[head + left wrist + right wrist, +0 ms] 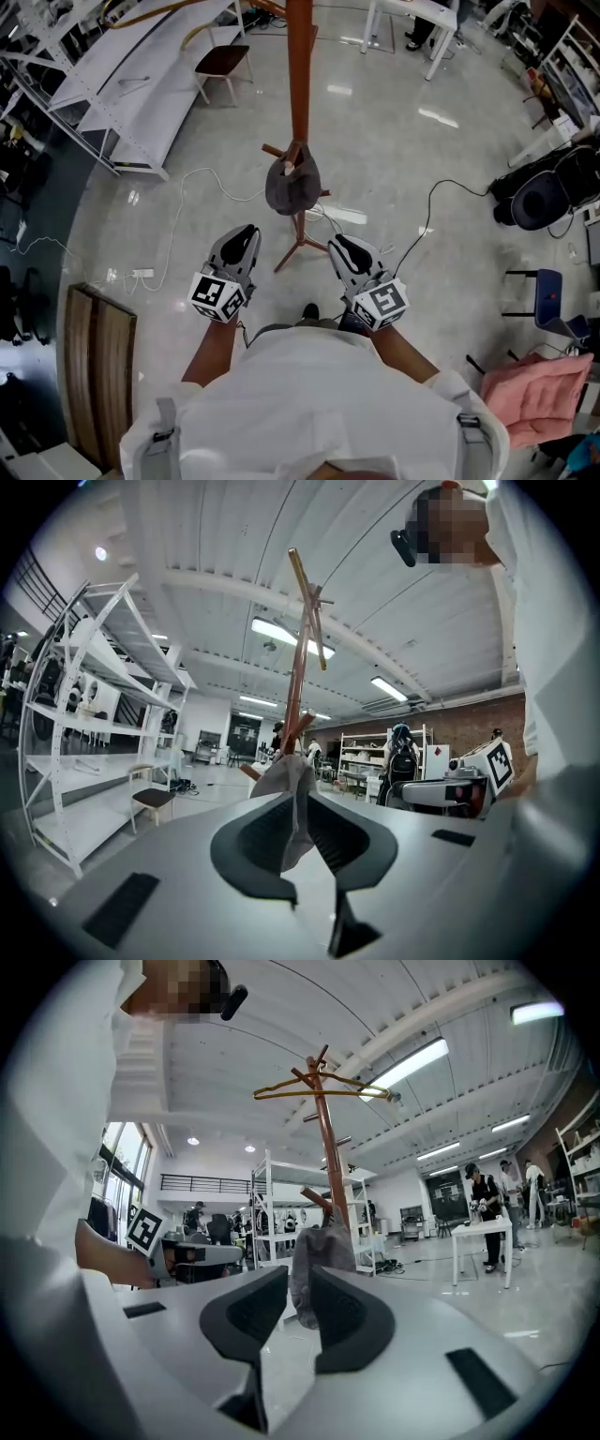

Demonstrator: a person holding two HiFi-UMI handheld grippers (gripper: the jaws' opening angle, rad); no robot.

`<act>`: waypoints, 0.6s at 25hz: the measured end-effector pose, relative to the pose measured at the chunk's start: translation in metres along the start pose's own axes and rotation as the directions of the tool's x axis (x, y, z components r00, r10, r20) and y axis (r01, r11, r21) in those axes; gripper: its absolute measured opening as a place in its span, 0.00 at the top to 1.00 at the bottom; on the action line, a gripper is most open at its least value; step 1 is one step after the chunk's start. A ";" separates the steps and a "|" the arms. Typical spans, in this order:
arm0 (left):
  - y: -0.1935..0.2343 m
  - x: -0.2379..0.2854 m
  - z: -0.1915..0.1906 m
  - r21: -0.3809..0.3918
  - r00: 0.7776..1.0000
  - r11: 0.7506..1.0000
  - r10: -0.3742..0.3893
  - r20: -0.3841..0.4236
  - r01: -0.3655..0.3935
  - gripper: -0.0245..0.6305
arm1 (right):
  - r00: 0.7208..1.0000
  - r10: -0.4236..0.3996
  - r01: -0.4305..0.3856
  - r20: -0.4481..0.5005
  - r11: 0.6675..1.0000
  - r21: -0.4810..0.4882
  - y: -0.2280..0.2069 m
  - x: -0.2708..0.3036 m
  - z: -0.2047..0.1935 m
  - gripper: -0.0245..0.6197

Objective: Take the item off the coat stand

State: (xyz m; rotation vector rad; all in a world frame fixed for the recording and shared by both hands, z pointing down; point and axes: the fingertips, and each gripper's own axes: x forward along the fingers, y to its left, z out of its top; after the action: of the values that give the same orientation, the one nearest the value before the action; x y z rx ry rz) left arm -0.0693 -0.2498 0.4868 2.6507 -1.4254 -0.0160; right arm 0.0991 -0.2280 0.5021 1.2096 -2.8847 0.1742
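one coat stand, one grey cloth item, two hand-held grippers.

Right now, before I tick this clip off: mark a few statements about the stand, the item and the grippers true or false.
1. A grey item hangs on the stand. True.
2. The left gripper is clamped on the grey item. False: its jaws are apart with nothing between them, and the item hangs ahead of it on the stand.
3. The right gripper is empty, short of the stand. True.
4. The stand has toppled over. False: it stands upright.
5. A chair stands by the shelving. True.
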 end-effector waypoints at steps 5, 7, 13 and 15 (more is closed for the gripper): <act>0.034 0.024 0.002 0.000 0.999 1.000 -0.011 -0.035 0.011 0.81 | 1.000 0.013 -0.013 -0.007 1.000 0.024 -0.013 0.032 0.003 0.81; 0.040 0.030 -0.003 -0.005 0.998 1.000 -0.028 -0.065 0.027 0.76 | 1.000 0.000 0.001 -0.009 0.999 0.034 -0.019 0.036 0.001 0.80; 0.049 0.052 -0.020 0.014 0.982 0.992 -0.119 -0.145 0.122 0.70 | 0.997 -0.057 0.060 -0.047 0.996 0.062 -0.036 0.051 -0.016 0.77; 0.055 0.061 -0.022 0.016 0.977 0.988 -0.146 -0.155 0.150 0.70 | 0.996 -0.069 0.072 -0.061 0.996 0.060 -0.039 0.060 -0.019 0.77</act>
State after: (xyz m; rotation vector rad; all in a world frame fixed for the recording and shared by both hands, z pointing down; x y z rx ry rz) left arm -0.0795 -0.3282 0.5187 2.7078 -1.1879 0.1907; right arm 0.0837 -0.2956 0.5279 1.2908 -2.8018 0.2960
